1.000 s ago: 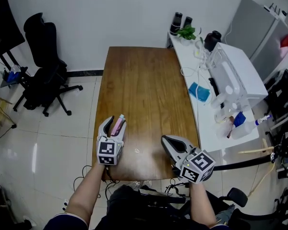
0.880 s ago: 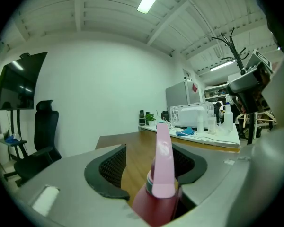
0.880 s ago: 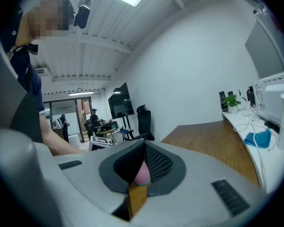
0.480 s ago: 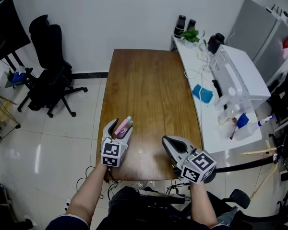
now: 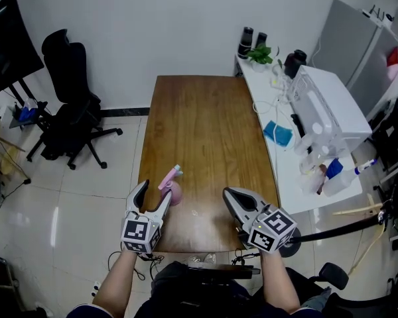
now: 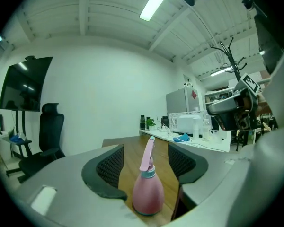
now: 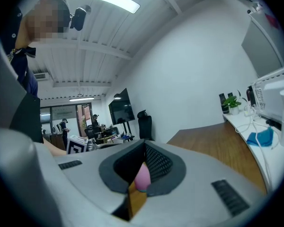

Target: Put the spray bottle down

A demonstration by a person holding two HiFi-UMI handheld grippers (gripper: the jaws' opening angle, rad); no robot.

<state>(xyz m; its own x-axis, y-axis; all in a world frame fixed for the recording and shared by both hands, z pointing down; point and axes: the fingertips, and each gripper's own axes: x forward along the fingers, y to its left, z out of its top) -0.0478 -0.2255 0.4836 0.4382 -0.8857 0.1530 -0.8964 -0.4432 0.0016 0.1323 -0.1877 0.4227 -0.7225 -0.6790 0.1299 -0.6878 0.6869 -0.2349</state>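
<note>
A pink spray bottle (image 5: 172, 187) stands upright near the front left corner of the brown wooden table (image 5: 205, 124). My left gripper (image 5: 156, 189) sits just behind it, close to the table's front edge. Its jaws are opening, and in the left gripper view the bottle (image 6: 146, 195) stands free between the two black pads (image 6: 109, 167), touching neither. My right gripper (image 5: 228, 193) rests over the front right of the table, tips together and holding nothing. Through the slit of the right gripper (image 7: 142, 148) a sliver of the pink bottle (image 7: 142, 178) shows.
A black office chair (image 5: 66, 105) stands on the tiled floor to the left. Along the table's right side runs a white desk (image 5: 285, 158) with a white appliance (image 5: 325, 105), a blue cloth (image 5: 277, 131), cables, bottles and a small plant (image 5: 260, 53). A small white scrap (image 5: 194, 212) lies on the table.
My left gripper has opened, released the spray bottle and drawn back toward the person. The bottle now stands alone on the table. The right gripper has stayed where it was.
</note>
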